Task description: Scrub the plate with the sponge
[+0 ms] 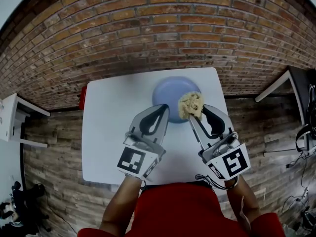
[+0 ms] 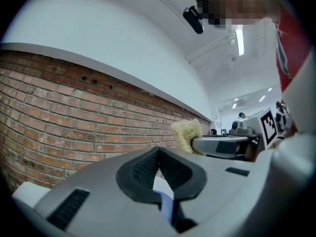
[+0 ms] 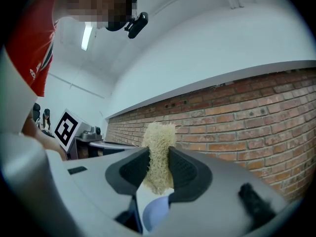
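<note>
A round blue plate (image 1: 170, 90) lies at the far middle of the white table (image 1: 108, 132). My left gripper (image 1: 162, 107) reaches its near-left rim, one jaw above the other. In the left gripper view its pads (image 2: 140, 169) meet at the tip, with a sliver of blue plate (image 2: 166, 204) wedged between them lower down. My right gripper (image 1: 196, 112) is shut on a pale yellow fibrous sponge (image 1: 191, 104), which rests over the plate's right side. The sponge (image 3: 159, 142) stands squeezed between the black pads of my right gripper (image 3: 159, 169), with blue plate (image 3: 157, 212) beneath.
A brick wall (image 1: 158, 28) rises just behind the table. A small red thing (image 1: 82, 98) sits at the table's left edge. On the wooden floor stand a white side table (image 1: 15, 115) at the left and a dark desk (image 1: 298, 83) with cables at the right.
</note>
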Available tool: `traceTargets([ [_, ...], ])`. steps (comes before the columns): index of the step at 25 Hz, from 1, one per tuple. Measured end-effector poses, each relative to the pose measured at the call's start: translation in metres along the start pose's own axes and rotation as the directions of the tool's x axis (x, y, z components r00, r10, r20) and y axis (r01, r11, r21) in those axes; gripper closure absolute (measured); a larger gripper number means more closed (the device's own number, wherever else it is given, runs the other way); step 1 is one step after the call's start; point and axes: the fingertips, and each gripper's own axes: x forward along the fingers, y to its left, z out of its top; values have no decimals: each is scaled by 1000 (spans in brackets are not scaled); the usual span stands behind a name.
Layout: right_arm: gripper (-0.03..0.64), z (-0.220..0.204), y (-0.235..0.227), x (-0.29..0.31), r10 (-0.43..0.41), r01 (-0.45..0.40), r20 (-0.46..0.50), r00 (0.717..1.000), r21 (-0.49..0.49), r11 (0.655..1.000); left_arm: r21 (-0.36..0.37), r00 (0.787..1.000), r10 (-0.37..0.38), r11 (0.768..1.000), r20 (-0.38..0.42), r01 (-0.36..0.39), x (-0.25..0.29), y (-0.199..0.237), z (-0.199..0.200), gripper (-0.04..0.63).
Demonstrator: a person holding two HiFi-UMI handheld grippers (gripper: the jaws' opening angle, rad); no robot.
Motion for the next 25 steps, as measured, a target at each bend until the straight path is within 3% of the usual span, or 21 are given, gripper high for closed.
traceTargets([
  [25, 499, -6, 0, 3, 4, -4, -17, 1000, 3, 1000, -39, 1000, -2, 999, 0, 2, 3, -1, -4, 581],
])
